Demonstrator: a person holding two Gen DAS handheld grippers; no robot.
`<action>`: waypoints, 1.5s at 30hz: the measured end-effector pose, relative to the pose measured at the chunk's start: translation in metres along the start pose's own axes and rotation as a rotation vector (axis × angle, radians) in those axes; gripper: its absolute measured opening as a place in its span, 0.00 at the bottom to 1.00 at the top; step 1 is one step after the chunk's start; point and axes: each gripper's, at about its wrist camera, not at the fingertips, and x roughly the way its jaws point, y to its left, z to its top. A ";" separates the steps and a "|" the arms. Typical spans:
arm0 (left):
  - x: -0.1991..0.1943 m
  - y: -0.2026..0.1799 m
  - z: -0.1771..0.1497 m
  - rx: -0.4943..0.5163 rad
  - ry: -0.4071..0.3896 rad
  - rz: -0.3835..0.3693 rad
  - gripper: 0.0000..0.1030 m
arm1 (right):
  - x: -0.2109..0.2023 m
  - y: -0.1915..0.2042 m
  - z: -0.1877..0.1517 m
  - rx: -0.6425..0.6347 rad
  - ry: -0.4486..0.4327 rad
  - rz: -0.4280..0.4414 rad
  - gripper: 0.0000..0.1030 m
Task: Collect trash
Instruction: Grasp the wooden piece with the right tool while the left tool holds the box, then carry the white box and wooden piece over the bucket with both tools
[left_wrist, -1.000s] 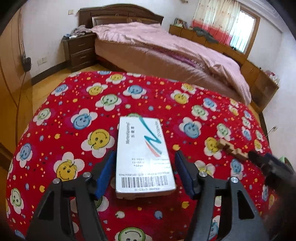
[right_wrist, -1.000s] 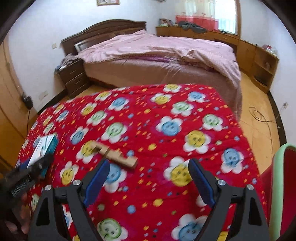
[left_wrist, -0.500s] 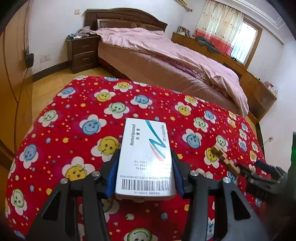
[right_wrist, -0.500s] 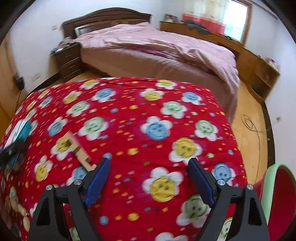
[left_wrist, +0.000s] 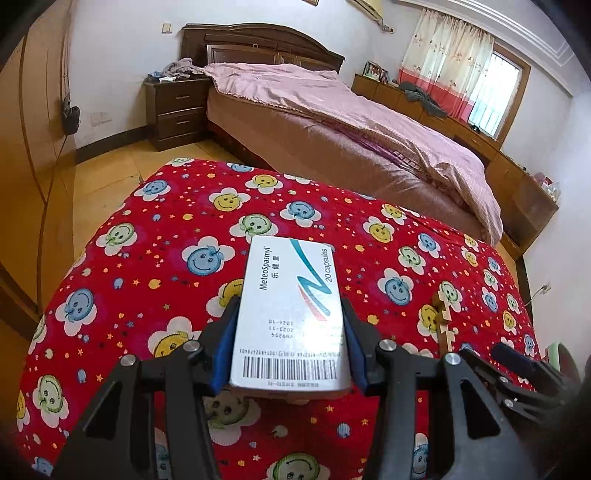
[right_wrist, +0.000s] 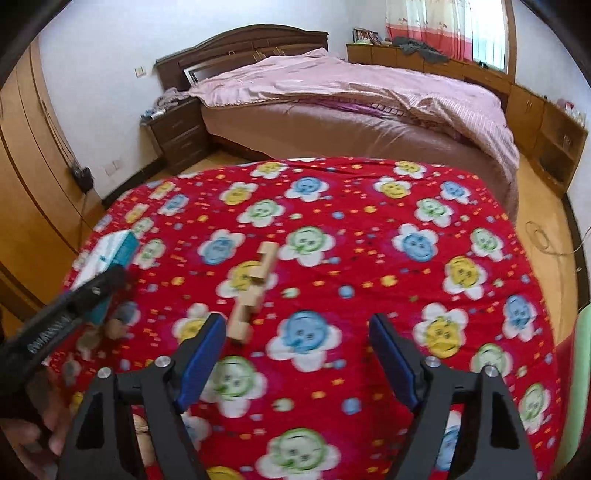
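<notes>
A white medicine box (left_wrist: 291, 314) with a barcode is gripped by its long sides in my left gripper (left_wrist: 290, 310), held a little above the red flower-print cloth (left_wrist: 166, 236). The right wrist view shows the same box (right_wrist: 110, 254) at far left in the left gripper (right_wrist: 74, 306). A notched wooden piece (right_wrist: 251, 291) lies on the cloth, its near end just ahead of the left finger of my right gripper (right_wrist: 297, 325). That gripper's jaws are closing with only cloth between them. The wooden piece (left_wrist: 443, 317) and right gripper (left_wrist: 517, 365) also appear at lower right in the left wrist view.
A green-rimmed red container (right_wrist: 580, 369) stands at the table's right edge. Beyond the table are a bed with a pink cover (left_wrist: 351, 122), a dark nightstand (left_wrist: 177, 107), wooden wardrobes (right_wrist: 26, 177) on the left and low cabinets (right_wrist: 546, 136) on the right.
My left gripper's jaws closed on the medicine box and raised it slightly. My right gripper swung left, bringing the wooden piece close to its left finger, and its jaws narrowed.
</notes>
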 end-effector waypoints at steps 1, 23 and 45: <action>-0.001 0.001 0.000 -0.001 -0.004 -0.001 0.50 | 0.001 0.002 0.000 0.009 0.000 0.013 0.73; -0.006 -0.006 -0.001 0.007 -0.014 -0.016 0.50 | -0.009 -0.008 -0.009 0.080 -0.040 0.026 0.12; -0.051 -0.064 -0.006 0.133 -0.065 -0.094 0.50 | -0.141 -0.099 -0.063 0.247 -0.219 -0.086 0.12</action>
